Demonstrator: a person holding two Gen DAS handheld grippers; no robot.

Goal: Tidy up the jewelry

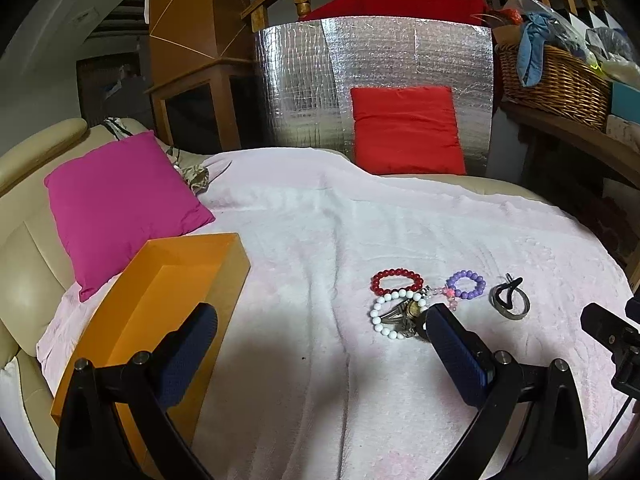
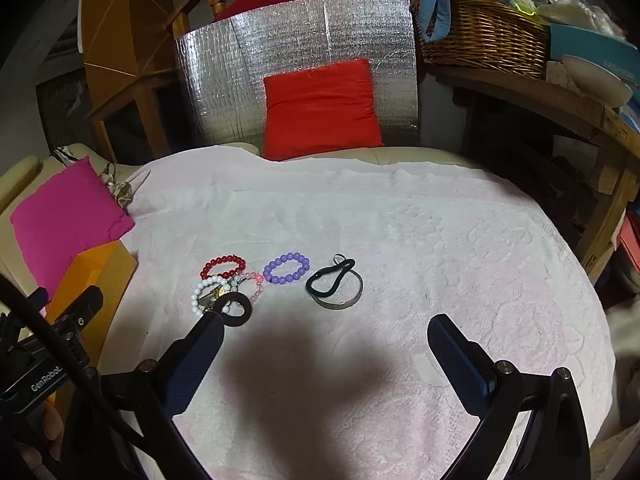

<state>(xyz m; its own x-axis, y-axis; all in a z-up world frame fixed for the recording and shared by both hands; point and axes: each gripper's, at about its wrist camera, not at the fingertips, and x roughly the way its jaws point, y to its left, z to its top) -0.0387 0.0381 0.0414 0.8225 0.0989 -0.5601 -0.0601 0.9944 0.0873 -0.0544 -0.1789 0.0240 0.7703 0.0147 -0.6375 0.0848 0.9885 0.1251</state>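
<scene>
While the bracelets (image 2: 236,284) lie clustered on our pink towel (image 2: 400,220), right of the orange box (image 1: 160,300), we hold our left gripper (image 1: 320,340) and right gripper (image 2: 326,344) wide, empty, above them.
</scene>
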